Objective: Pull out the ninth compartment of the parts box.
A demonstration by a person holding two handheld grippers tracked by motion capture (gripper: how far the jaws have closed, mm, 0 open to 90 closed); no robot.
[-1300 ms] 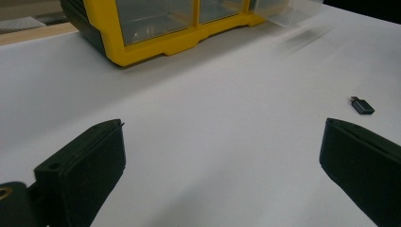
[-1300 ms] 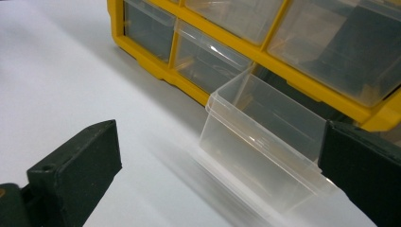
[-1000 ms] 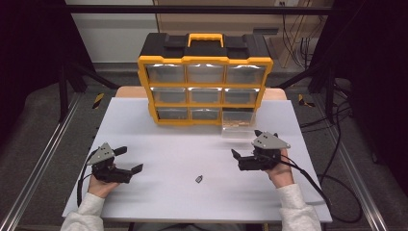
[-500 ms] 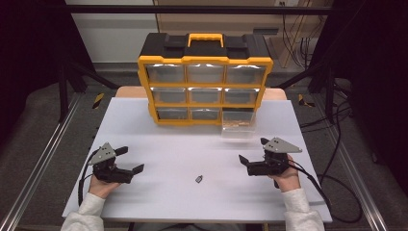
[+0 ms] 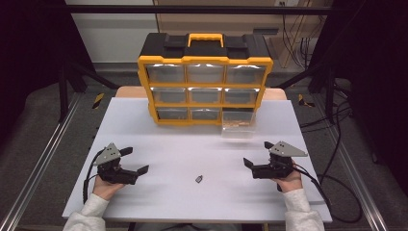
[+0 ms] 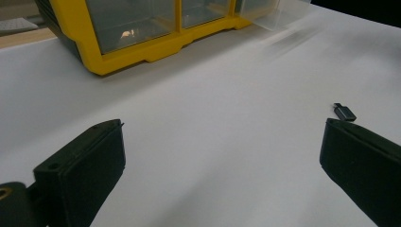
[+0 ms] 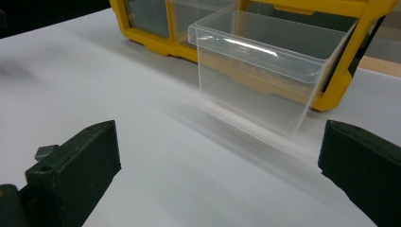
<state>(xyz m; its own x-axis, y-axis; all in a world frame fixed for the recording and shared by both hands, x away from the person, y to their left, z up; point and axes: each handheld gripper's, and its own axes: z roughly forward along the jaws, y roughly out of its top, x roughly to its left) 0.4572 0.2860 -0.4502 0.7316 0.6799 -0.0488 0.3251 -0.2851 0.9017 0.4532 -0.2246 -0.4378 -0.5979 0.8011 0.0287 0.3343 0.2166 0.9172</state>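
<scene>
At the far left of the high view, the left tool [image 5: 133, 160] rests low over the white surface [image 5: 192, 144] in a person's hand, its jaws spread wide and holding nothing; in the left gripper view the same tool [image 6: 222, 156] shows bare white surface between its two black jaws. Just inside its right jaw in that view lies a small dark adapter [image 6: 344, 112], flat on the surface and apart from the jaw. In the high view the small dark adapter [image 5: 198, 179] sits near the front middle of the surface, between the two tools and touching neither. Behind it, at the back of the surface, stands a yellow and black drawer cabinet [image 5: 204, 79] with three rows of clear drawers. Its bottom right drawer, a clear plastic bin [image 5: 237, 126], is pulled out forward; the right gripper view shows this clear plastic bin [image 7: 265, 71] still seated in the yellow frame. At the right, the right tool [image 5: 258, 157] is also held low with its jaws wide apart and gripping nothing, well short of the bin.
</scene>
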